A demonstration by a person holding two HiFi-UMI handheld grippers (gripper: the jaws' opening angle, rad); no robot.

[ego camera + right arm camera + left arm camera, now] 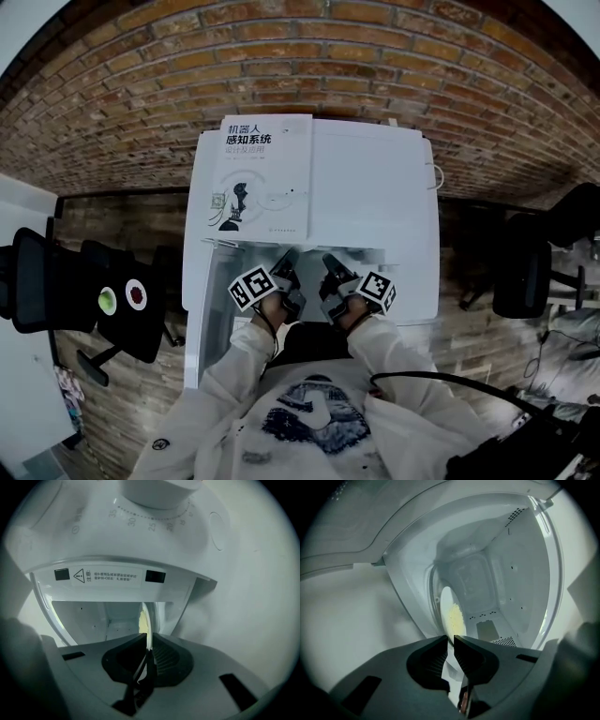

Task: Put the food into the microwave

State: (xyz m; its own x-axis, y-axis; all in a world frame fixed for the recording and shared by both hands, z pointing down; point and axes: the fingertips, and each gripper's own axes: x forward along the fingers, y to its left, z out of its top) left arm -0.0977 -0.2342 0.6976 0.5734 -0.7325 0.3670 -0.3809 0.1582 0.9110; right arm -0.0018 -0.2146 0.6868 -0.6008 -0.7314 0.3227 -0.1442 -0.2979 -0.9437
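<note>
A book (262, 173) lies on the open microwave (375, 187). A white plate (451, 606) of yellow food (455, 618) reaches into its cavity. The left gripper (451, 640) has its jaws nearly together, clamped on the plate's rim. The right gripper (149, 641) pinches another part of that rim.

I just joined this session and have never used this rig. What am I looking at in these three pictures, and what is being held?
There is no robot arm here: a person holds a two-jaw gripper in each hand. The head view looks down from the person's head onto a white microwave with a book lying on top. The other two views ride on the grippers and look along their jaws. The left gripper and the right gripper are each shut on the rim of one white plate. It carries yellow food and is seen edge-on at the microwave's open cavity.
</note>
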